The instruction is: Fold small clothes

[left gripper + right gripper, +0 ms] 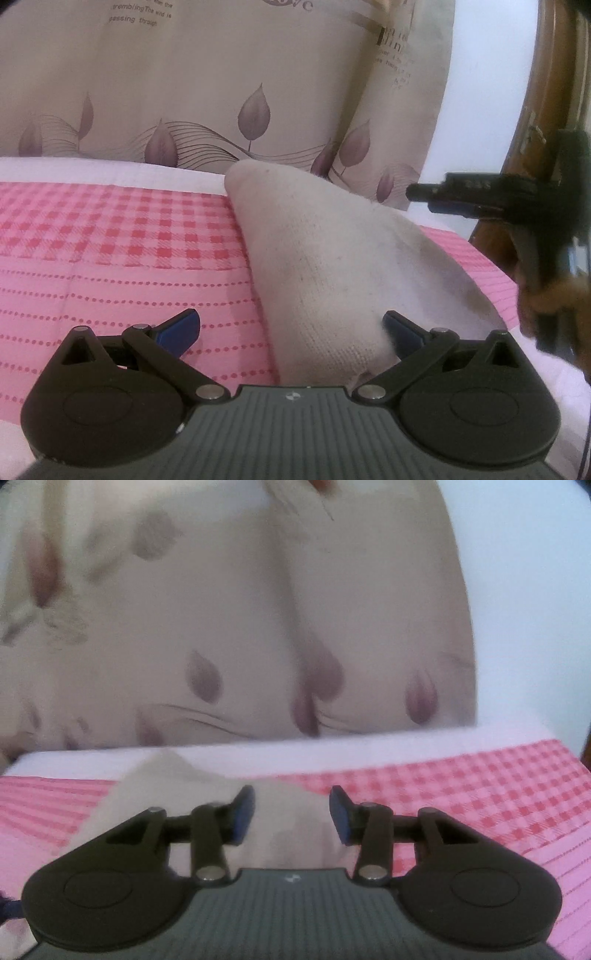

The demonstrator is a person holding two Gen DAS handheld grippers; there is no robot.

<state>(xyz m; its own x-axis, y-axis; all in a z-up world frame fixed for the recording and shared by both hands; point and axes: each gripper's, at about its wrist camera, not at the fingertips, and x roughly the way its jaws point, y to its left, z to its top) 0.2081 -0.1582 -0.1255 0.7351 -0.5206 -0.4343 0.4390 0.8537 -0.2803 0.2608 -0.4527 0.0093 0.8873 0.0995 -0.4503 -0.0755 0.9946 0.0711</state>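
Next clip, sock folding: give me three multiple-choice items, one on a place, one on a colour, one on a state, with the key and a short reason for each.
1. Where does the sock lie?
A. on the pink cloth
B. on a wooden floor
C. inside a basket

2. What colour are the left gripper's fingertip pads?
A. yellow
B. blue
C. green

3. How do the right gripper's jaws stand?
A. clamped shut on the sock
B. shut on nothing
C. open, with the sock showing between them

Answers:
1 A: the sock rests on the pink cloth, which is partly checked and partly dotted, in front of the leaf-print curtain.
2 B: both pads at the fingertips are blue.
3 C: the right wrist view shows a wide gap between the two blue pads, with pale sock fabric in it.
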